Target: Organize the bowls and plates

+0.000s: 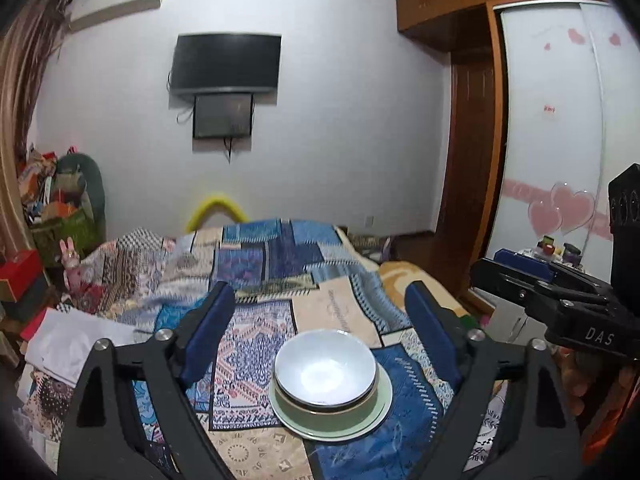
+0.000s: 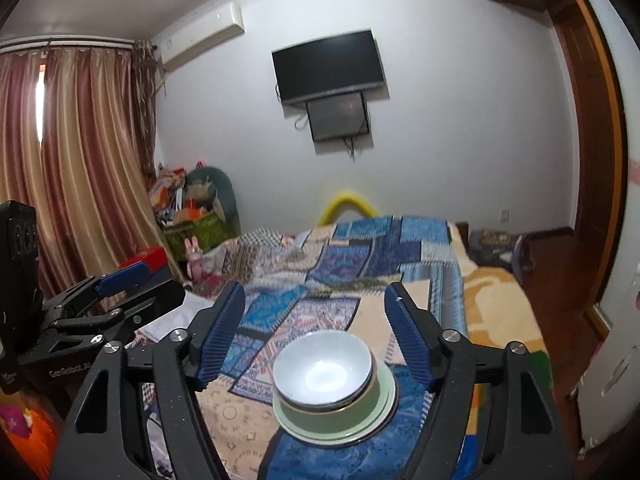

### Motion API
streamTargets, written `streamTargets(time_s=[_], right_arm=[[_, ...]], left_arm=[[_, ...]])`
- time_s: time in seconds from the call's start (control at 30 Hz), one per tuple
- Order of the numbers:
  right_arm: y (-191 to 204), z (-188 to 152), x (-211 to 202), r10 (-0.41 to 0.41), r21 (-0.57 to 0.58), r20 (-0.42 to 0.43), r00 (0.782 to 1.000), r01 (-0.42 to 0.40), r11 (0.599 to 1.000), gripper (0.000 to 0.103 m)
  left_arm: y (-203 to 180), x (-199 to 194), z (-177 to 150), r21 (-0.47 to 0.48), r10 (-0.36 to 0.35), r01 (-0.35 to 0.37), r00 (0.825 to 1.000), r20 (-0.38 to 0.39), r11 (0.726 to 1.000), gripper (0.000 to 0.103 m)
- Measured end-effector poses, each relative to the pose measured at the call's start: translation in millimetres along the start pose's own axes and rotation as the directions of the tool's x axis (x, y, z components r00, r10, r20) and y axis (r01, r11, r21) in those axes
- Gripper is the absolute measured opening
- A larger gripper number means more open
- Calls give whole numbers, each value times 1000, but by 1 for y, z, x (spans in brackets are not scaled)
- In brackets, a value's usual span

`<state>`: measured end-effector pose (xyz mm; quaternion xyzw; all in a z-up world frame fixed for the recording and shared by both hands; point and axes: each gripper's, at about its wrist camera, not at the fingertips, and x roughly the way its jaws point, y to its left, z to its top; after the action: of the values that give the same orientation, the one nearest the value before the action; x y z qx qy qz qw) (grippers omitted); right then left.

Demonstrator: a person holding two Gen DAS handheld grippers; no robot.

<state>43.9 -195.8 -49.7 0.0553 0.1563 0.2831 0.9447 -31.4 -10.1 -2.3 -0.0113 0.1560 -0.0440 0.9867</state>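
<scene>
1. Resting on the patchwork quilt (image 1: 256, 264) of the bed, 1 stack of crockery is seen: a white bowl (image 1: 325, 366) nested in a green bowl (image 1: 360, 407), which sits on pale green plates (image 1: 382, 402). How many plates lie under the bowls cannot be told for certain; at least 2 rims are suggested in the right wrist view.

2. The left tongs (image 1: 320, 320) are held wide apart and empty, with the stack lying between and just below the blue pads (image 1: 210, 328). The right tongs (image 2: 316, 320) are likewise spread wide and hold nothing; the same white bowl (image 2: 323, 374), green bowl (image 2: 368, 398) and plates (image 2: 390, 398) are framed between their ribbed pads (image 2: 222, 332).

3. The stack is judged to be ceramic or similar: stiff, fairly heavy when lifted whole, glazed and therefore slippery, and breakable if dropped or knocked.

4. The quilt beneath the stack is soft and uneven, so the stack is likely to tilt or slide if it is pushed sideways.

5. The white bowl is best taken at its rim, 1 pad inside and 1 outside the wall, on the side nearest the tongs. A pinch across the full width is judged doubtful.

6. The plates offer only a thin edge lying close to the quilt; a grip there would call for the pads to be slipped under the rim, with the bowls lifted off first.

7. Beyond the stack, a television (image 1: 226, 62) hangs on the far wall.
</scene>
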Motion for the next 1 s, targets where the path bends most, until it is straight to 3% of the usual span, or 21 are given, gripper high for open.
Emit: streamTargets(time_s=[0.33, 1.0], right_arm=[[7, 1, -8, -22, -14, 64, 998, 23, 1000, 101], [12, -1, -17, -39, -35, 94, 995, 43, 998, 103]], left_arm=[[1, -17, 0, -26, 14, -12, 997, 75, 1000, 102], [6, -16, -5, -48, 14, -10, 998, 69, 999, 102]])
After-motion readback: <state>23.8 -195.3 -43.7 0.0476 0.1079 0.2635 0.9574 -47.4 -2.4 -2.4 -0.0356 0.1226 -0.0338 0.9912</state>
